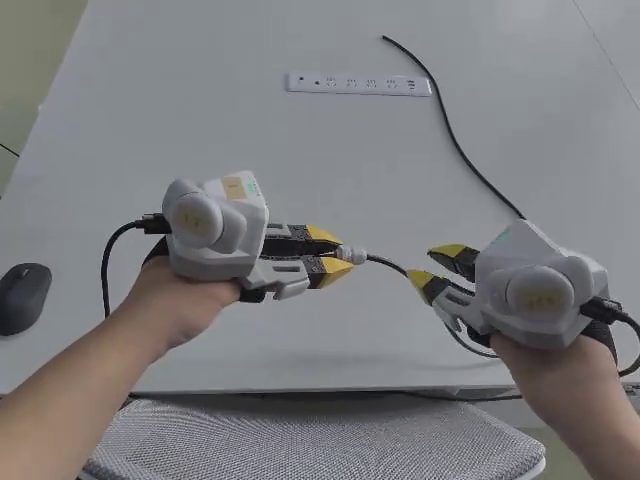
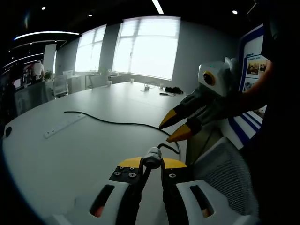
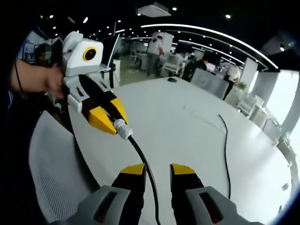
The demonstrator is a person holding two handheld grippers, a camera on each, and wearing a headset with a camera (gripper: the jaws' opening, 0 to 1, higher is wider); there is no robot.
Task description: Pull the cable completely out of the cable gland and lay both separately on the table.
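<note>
My left gripper (image 1: 332,256) is held above the near edge of the white table (image 1: 300,170), shut on a small grey cable gland (image 1: 351,255) that pokes out past its yellow tips. A black cable (image 1: 386,264) runs out of the gland toward my right gripper (image 1: 436,266), which is open and points at the gland from the right. In the left gripper view the gland (image 2: 152,157) sits pinched between my jaws. In the right gripper view the cable (image 3: 140,157) passes between my spread fingertips (image 3: 133,169) without being clamped, and the gland (image 3: 123,129) sits at the left gripper's tips.
A white power strip (image 1: 358,84) lies at the far side, with its black cord (image 1: 455,140) running down the table's right part. A dark mouse (image 1: 22,295) rests at the left edge. A grey mesh chair (image 1: 300,440) is below the near edge.
</note>
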